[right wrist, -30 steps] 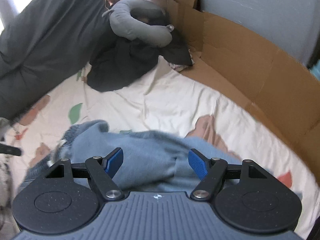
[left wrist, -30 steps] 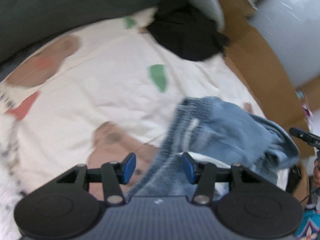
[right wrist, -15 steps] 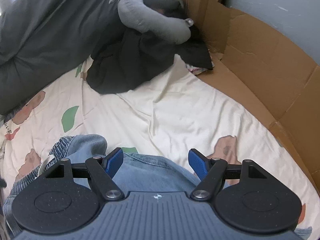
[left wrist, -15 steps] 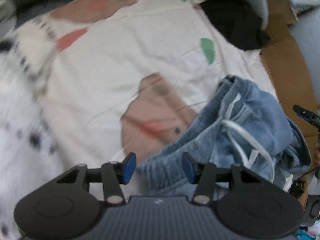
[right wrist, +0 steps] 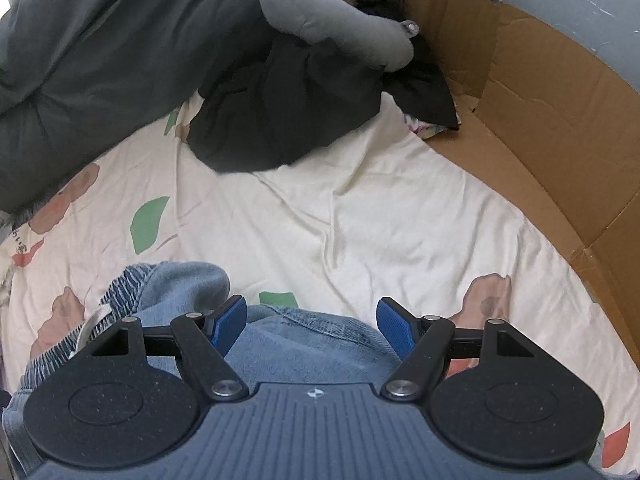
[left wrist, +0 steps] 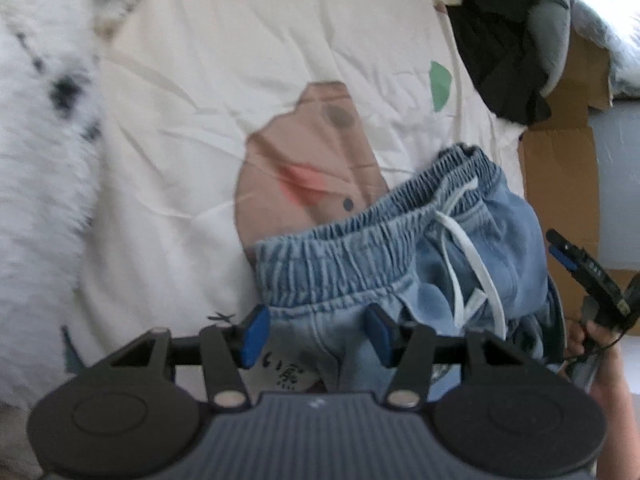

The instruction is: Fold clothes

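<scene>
- Denim shorts, light blue with a gathered elastic waistband [left wrist: 400, 240] and white drawstring [left wrist: 468, 264], are lying soft and limp at lower centre of the left wrist view; the left gripper [left wrist: 316, 334] is opening its jaws astride the fabric, pads not pressing.
- Right wrist view: the right gripper [right wrist: 312, 330] is hovering with jaws wide over the shorts' stitched hem [right wrist: 320, 322] at lower centre, gripping nothing; that firmer hem looks the best hold.

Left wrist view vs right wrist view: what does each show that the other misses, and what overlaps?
Left wrist only: the shorts' white drawstring, a white fluffy blanket, and the person's right hand holding the other tool.

Right wrist only: the dark grey duvet and the long cardboard wall.

Both: the blue denim shorts, the cream patterned sheet, the black garment and the grey neck pillow.
</scene>
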The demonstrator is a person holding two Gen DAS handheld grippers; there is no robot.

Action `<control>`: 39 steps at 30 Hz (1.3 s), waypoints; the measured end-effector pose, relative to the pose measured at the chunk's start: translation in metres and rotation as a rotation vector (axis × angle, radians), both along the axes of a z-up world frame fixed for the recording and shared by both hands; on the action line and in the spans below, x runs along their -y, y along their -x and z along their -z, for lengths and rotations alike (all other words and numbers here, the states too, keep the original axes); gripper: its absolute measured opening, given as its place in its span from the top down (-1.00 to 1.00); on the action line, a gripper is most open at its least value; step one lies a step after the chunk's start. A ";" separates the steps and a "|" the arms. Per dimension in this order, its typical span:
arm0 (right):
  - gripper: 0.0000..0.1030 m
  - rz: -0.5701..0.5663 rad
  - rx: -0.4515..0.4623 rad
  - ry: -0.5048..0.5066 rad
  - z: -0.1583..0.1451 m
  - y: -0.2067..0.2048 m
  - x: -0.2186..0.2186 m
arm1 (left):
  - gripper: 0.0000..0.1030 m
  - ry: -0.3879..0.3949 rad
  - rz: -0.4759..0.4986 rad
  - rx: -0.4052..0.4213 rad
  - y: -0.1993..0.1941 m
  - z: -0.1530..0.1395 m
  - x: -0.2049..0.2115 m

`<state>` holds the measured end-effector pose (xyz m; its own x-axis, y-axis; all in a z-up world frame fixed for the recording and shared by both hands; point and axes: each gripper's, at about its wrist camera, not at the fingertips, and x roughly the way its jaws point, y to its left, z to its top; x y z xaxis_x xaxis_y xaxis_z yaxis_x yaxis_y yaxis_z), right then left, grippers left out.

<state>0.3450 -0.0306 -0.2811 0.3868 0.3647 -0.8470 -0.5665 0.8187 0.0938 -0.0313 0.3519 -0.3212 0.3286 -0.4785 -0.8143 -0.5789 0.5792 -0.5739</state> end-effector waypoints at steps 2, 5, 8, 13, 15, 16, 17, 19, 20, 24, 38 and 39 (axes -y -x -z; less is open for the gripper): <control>-0.50 0.001 -0.005 0.001 0.003 0.000 0.001 | -0.09 -0.027 0.026 -0.002 -0.001 0.003 0.006; -0.49 0.008 -0.014 0.005 0.008 -0.001 0.003 | -0.10 -0.068 0.058 0.007 0.000 0.009 0.012; -0.49 0.013 -0.024 0.007 0.014 -0.002 0.005 | -0.19 -0.050 0.059 -0.012 0.003 0.023 0.015; -0.49 -0.002 -0.029 0.036 0.023 -0.007 0.001 | -0.11 -0.023 0.023 -0.058 0.010 0.043 0.018; -0.49 -0.014 -0.025 0.050 0.023 -0.010 -0.003 | 0.03 -0.054 0.039 -0.039 0.007 0.038 0.020; -0.49 -0.019 -0.022 0.056 0.023 -0.012 -0.005 | 0.08 -0.069 0.050 -0.025 0.005 0.035 0.021; -0.49 -0.025 -0.018 0.060 0.022 -0.013 -0.006 | 0.15 -0.091 0.068 -0.013 0.004 0.031 0.022; -0.49 -0.035 -0.012 0.061 0.020 -0.015 -0.010 | 0.27 -0.114 0.076 0.000 0.004 0.026 0.022; -0.49 -0.041 -0.009 0.062 0.019 -0.016 -0.012 | 0.40 -0.118 0.076 0.005 0.005 0.024 0.020; -0.49 -0.068 -0.004 0.074 0.020 -0.020 -0.021 | 0.62 -0.131 0.081 0.016 0.010 0.015 0.014; -0.48 -0.410 -0.062 0.198 0.052 -0.019 -0.090 | 0.72 -0.097 0.098 -0.036 0.001 0.011 0.011; -0.47 -0.424 -0.056 0.206 0.053 -0.018 -0.095 | 0.72 -0.096 0.100 -0.032 0.001 0.010 0.012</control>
